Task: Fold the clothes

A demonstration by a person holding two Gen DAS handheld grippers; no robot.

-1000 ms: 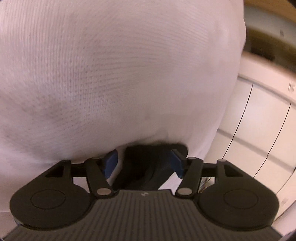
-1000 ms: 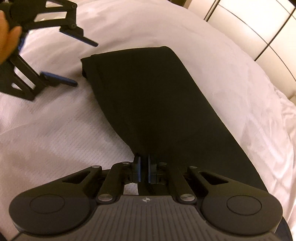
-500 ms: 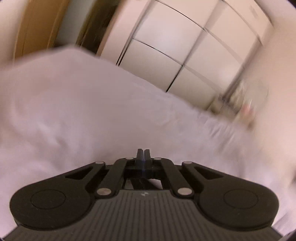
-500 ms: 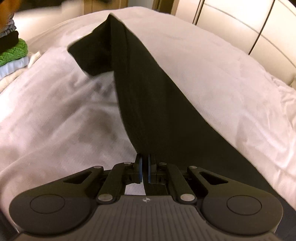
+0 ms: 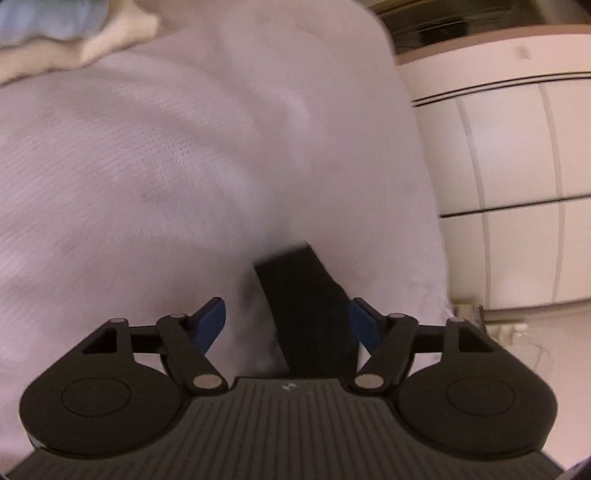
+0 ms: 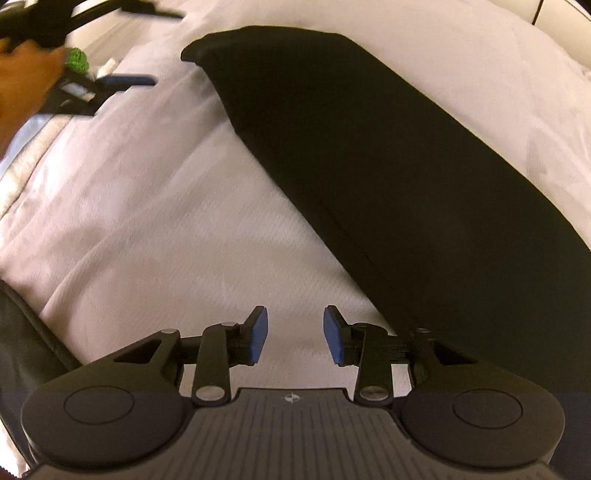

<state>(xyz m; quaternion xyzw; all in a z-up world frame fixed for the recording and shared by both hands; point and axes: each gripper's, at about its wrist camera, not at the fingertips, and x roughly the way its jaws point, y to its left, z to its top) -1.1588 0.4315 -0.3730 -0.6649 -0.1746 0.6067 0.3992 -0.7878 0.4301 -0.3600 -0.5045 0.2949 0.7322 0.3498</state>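
Observation:
A black garment (image 6: 369, 147) lies as a long folded strip across the white bed sheet (image 6: 184, 221). My right gripper (image 6: 296, 336) hangs low over the sheet just left of the garment's near end. Its jaws are opening and only bare sheet shows between the blue pads (image 6: 258, 334). In the left wrist view my left gripper (image 5: 288, 323) is over the garment's far corner (image 5: 303, 306). Its jaws are opening too; the cloth lies between them close to the right pad, not pinched. From the right wrist view, a hand (image 6: 18, 81) holds that left gripper (image 6: 166, 48), blurred.
Folded clothes sit at the bed's far side: a green knit (image 6: 77, 61), and light blue and cream pieces (image 5: 55, 22). White cabinet doors (image 5: 517, 184) stand beyond the bed's edge, with pale floor (image 5: 535, 369) below. A dark edge (image 6: 22, 332) borders the sheet at lower left.
My right gripper was shut on the garment's near edge and has let go. My left gripper shut, lifted the far corner, then opened again; the corner now lies flat.

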